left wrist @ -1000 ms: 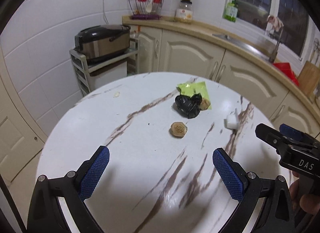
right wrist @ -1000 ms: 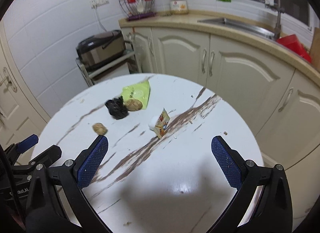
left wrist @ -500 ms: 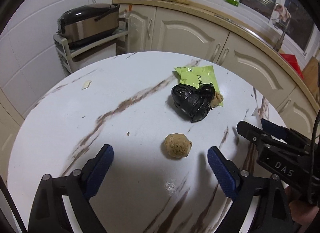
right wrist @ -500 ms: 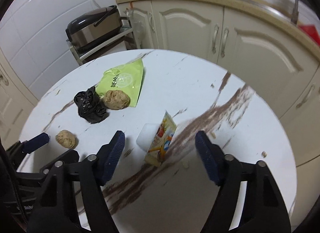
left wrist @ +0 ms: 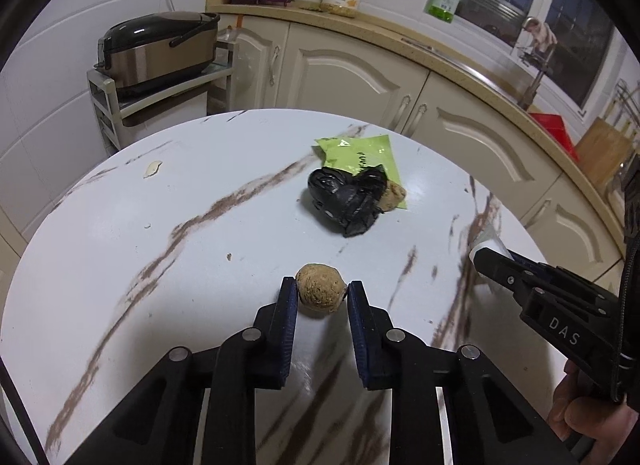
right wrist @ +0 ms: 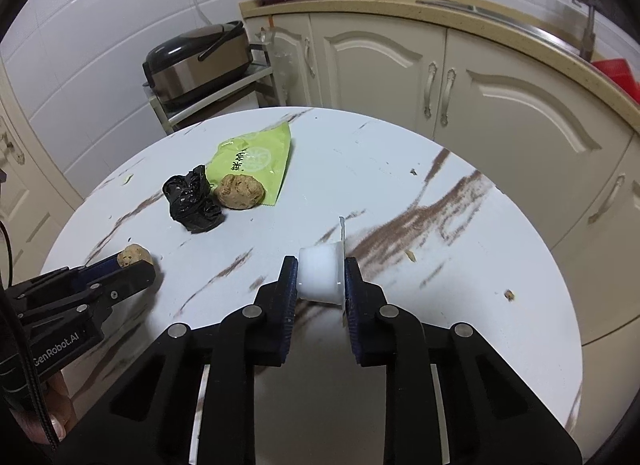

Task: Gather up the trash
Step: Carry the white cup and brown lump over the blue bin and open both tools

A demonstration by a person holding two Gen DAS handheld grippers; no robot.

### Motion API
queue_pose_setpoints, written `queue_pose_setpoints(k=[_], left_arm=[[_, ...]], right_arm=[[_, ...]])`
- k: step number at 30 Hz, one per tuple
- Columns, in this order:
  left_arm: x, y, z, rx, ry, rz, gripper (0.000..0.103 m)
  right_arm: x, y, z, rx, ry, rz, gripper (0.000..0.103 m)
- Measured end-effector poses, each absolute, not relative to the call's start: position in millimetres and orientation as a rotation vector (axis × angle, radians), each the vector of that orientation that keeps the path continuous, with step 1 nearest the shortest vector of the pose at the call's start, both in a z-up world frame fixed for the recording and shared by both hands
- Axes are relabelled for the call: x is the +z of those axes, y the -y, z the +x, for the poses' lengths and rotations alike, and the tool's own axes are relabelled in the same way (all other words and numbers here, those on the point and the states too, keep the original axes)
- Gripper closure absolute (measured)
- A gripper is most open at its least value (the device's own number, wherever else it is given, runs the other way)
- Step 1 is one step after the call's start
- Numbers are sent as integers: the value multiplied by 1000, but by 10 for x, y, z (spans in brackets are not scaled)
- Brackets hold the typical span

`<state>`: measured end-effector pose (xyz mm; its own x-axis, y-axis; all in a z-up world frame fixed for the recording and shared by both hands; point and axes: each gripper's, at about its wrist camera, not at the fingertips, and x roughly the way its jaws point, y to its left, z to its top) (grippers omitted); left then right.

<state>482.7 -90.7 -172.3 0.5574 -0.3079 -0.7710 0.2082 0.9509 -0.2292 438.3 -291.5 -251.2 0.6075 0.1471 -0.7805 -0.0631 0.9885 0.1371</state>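
Round marble table (left wrist: 120, 225) under us, our left gripper (left wrist: 321, 289) pinches a brown crumb ball (left wrist: 320, 291) and our right gripper (right wrist: 321, 277) clamps a white cup (right wrist: 320, 275) with its wrapper. Squeezing harder may crumble the ball, or the wrapper could slip free on lifting. Beyond lie the black bag (right wrist: 192, 205), second ball (right wrist: 239, 191) and green packet (right wrist: 256, 157).

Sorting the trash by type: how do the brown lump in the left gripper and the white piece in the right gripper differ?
The brown lump is round and rough; the white piece is smooth and blocky, with a thin wrapper pinched beside it. The lump is tan, the piece plain white. Shared: each is clamped between a gripper's pads, the lump in the left gripper, the piece in the right gripper, low over the table.
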Motion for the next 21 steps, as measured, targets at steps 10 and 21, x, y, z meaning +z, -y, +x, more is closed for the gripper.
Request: queue_pose_setpoints(k=[10,21], left_arm=[[-1404,1183,4213,-370,-870,-73,82],[-1012,1959,3586,-490,-796,26,82]], right_arm=[[-2327,3295,3893,136,-854,205,82],[-1831,3908,3021,91,-707,262,82]])
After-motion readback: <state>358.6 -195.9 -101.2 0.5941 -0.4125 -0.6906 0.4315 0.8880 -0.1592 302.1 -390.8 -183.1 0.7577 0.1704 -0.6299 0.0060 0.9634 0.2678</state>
